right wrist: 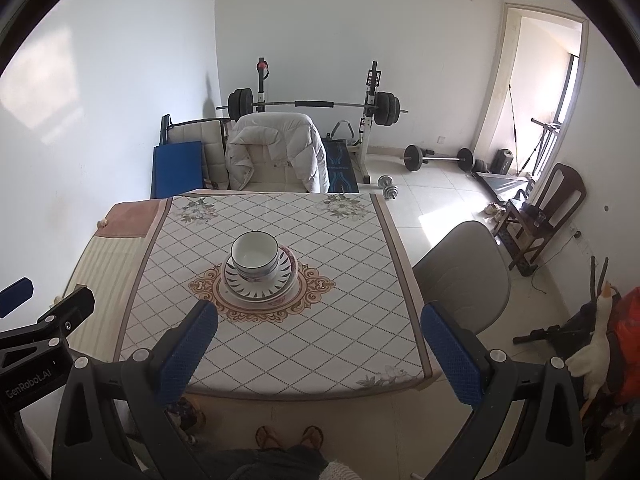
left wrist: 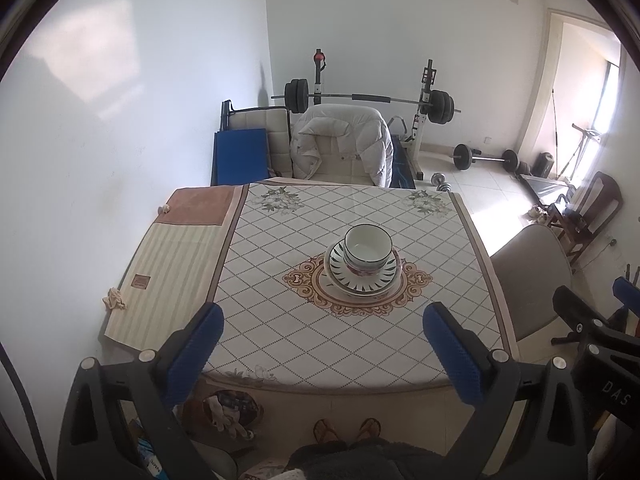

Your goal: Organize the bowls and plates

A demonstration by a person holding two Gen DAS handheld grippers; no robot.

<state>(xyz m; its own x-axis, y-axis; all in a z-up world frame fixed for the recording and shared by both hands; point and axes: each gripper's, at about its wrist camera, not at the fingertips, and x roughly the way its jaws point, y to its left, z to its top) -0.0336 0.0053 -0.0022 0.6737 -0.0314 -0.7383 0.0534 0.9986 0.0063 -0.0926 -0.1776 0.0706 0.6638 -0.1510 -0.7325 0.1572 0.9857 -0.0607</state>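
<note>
While both grippers' jaws hang spread and empty, the bowl (left wrist: 368,249) sits upright, mouth-up, on stacked plates (left wrist: 362,278).

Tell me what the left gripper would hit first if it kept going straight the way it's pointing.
Probably the tablecloth short of the stacked bowls: the open left gripper points down at bare cloth, though depth is unclear.

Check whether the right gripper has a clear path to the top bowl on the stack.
Probably yes. The right gripper is open, back near the table's front edge, with only bare tablecloth between it and the top bowl.
</note>
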